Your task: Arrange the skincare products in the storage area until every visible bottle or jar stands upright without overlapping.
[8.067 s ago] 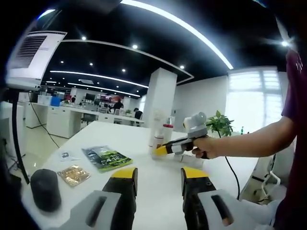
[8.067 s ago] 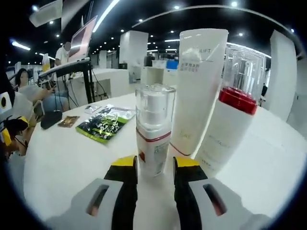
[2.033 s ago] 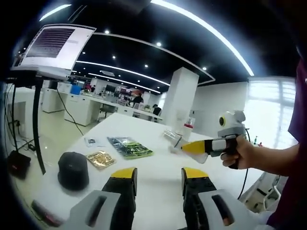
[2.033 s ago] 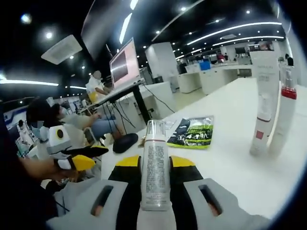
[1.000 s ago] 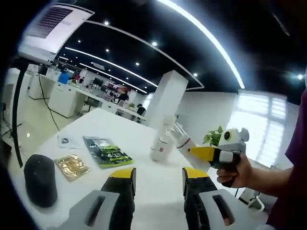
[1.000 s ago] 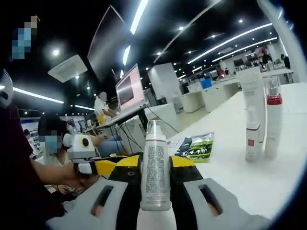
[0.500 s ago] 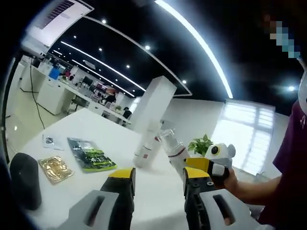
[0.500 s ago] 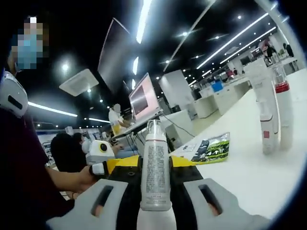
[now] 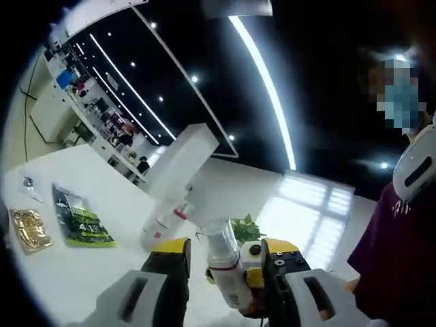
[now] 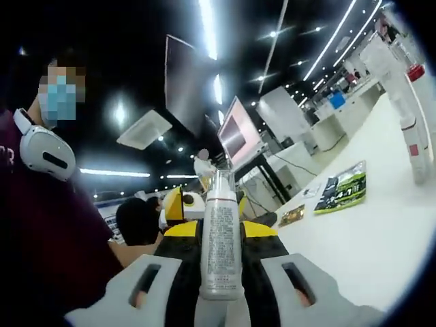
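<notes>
My right gripper (image 10: 219, 235) is clamped on a white spray bottle (image 10: 220, 235) with a clear cap; the bottle stands lengthwise between the two yellow-tipped jaws, lifted clear of the white table (image 10: 368, 245). In the left gripper view the same bottle (image 9: 223, 266) sits in front of my left gripper (image 9: 225, 262), between its jaws, with the right gripper (image 9: 262, 262) carrying it just behind. The left jaws stand apart; I cannot tell whether either touches the bottle.

On the table, far right in the right gripper view, a tall white tube (image 10: 398, 88) and a bottle with a red collar (image 10: 417, 75) stand close together. The left gripper view shows that pair (image 9: 163, 221) near the middle of the table, detail blurred.

A green packet (image 10: 343, 187) lies flat on the table, with a small gold packet (image 10: 291, 215) to its left. In the left gripper view the green packet (image 9: 78, 219) and gold packet (image 9: 27, 230) lie at the left.

A monitor on a stand (image 10: 238, 139) rises beyond the table.
</notes>
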